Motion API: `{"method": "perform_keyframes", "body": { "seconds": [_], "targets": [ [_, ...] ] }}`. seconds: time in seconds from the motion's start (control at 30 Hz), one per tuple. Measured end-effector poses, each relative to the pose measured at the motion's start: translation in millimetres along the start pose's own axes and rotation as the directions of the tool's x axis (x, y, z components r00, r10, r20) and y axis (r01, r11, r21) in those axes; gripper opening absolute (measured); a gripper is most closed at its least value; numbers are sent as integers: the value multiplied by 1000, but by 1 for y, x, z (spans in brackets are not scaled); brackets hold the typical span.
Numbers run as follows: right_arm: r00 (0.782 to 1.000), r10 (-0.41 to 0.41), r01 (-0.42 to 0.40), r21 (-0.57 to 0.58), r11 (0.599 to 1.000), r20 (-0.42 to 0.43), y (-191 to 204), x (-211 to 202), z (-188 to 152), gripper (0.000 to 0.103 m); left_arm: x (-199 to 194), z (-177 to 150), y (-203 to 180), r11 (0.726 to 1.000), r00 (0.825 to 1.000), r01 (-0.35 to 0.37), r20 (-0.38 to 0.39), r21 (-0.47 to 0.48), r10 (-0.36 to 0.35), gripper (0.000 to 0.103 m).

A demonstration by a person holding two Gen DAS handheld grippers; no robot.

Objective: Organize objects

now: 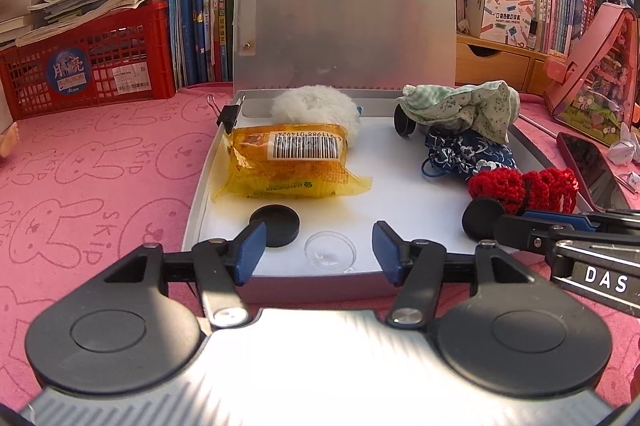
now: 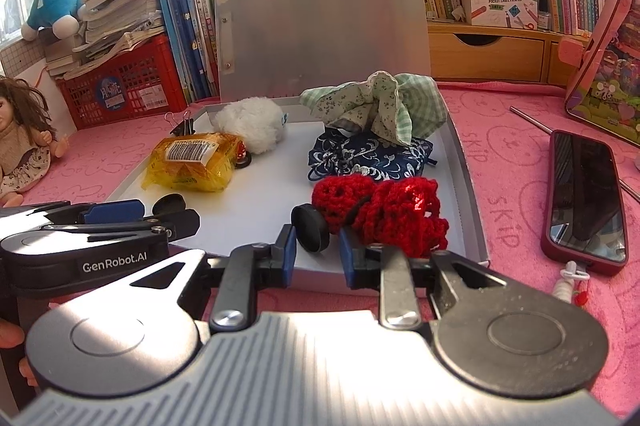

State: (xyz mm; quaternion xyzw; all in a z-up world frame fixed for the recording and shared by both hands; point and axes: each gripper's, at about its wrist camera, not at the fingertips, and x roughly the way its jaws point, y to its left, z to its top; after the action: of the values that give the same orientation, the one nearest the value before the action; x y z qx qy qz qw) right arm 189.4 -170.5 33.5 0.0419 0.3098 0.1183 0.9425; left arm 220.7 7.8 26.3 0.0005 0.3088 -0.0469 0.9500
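Note:
A flat white box (image 1: 224, 162) with its lid raised lies on the pink cloth. In it are a yellow packet (image 1: 288, 162), a white fluffy ball (image 1: 316, 106), a green cloth (image 1: 460, 106), a blue patterned pouch (image 1: 468, 152), a red crochet piece (image 1: 524, 186), black discs (image 1: 275, 225) and a clear round cap (image 1: 330, 251). My left gripper (image 1: 319, 252) is open over the box's near edge, around the clear cap. My right gripper (image 2: 318, 254) is half closed, with a black disc (image 2: 310, 228) standing on edge between its fingers, not gripped.
A phone (image 2: 586, 198) in a red case lies right of the box. A doll (image 2: 20, 142) sits at the far left. A red crate (image 1: 88, 66), books and a wooden drawer unit (image 2: 488, 52) line the back. A pink house-shaped box (image 2: 608, 66) stands at right.

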Motion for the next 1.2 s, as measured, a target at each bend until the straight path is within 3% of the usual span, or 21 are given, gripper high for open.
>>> {"method": "perform_keyframes", "body": {
  "seconds": [0.1, 0.27, 0.43, 0.67, 0.93, 1.2],
  "targets": [
    [1000, -8, 8, -15, 1000, 15, 2, -5, -1, 31, -4, 0, 0, 1000, 1000, 7, 4, -8, -7, 76],
    [999, -28, 29, -33, 999, 41, 4, -16, -2, 50, -16, 0, -3, 1000, 999, 19, 28, -2, -18, 88],
    [996, -52, 55, -47, 997, 75, 6, -28, -3, 58, -29, -1, -5, 1000, 999, 11, 52, 5, -12, 95],
    [990, -82, 89, -54, 995, 114, 7, -44, -5, 76, -47, -5, -5, 1000, 998, 1, 58, 10, -1, 97],
    [990, -88, 92, -30, 995, 106, 8, -61, -19, 86, -71, -22, -1, 1000, 999, 13, 44, -5, -13, 97],
    [992, -102, 106, -58, 993, 75, 17, -71, -42, 90, -92, -49, 3, 1000, 1000, -10, 20, -7, 10, 97]
  ]
}}
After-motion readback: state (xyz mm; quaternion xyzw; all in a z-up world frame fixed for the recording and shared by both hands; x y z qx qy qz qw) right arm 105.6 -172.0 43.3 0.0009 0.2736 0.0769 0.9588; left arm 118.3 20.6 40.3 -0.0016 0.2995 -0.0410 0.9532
